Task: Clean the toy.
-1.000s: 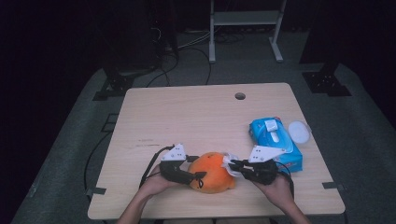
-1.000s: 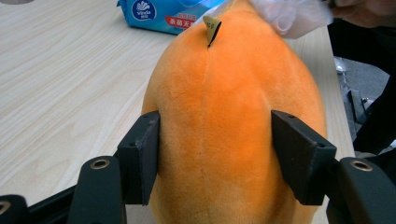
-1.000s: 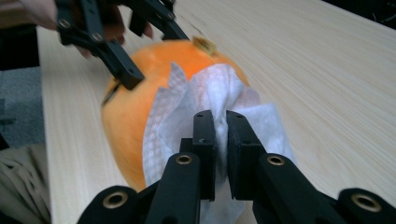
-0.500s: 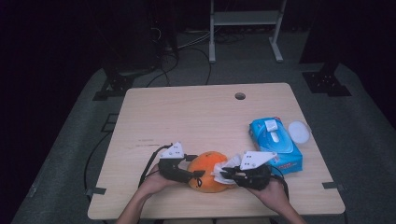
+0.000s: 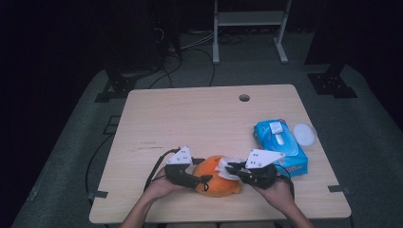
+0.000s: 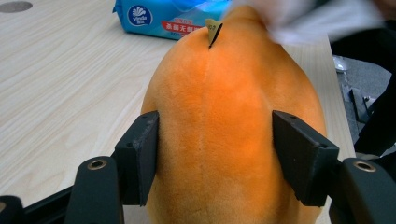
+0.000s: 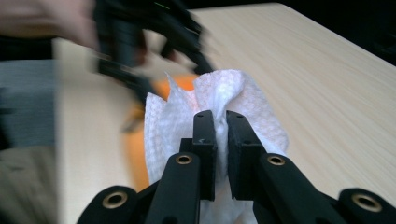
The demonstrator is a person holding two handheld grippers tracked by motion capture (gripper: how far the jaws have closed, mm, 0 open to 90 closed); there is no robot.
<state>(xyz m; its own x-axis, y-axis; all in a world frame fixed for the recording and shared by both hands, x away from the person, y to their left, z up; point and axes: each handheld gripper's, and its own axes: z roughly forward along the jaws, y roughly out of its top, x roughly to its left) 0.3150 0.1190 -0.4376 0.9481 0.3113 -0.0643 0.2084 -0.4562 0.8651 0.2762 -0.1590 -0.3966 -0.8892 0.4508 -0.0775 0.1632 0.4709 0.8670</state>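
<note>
Orange plush toy (image 5: 216, 178): rounded, pear-like body, short fuzzy pile, centre seam running up it, small tan tag near the narrow top. Lies on the tabletop (image 5: 199, 118) at about 6 o'clock, close to the near edge. Pinched on both flanks by the left claw (image 6: 215, 154), pads pressing into the fabric.

White wipe (image 7: 224, 100): thin, embossed texture, crumpled into a loose bunch. Clamped in the right claw (image 7: 221, 123), jaws nearly together on it. It sits against the toy's top at the 3 o'clock side; the contact patch is blurred.
</note>
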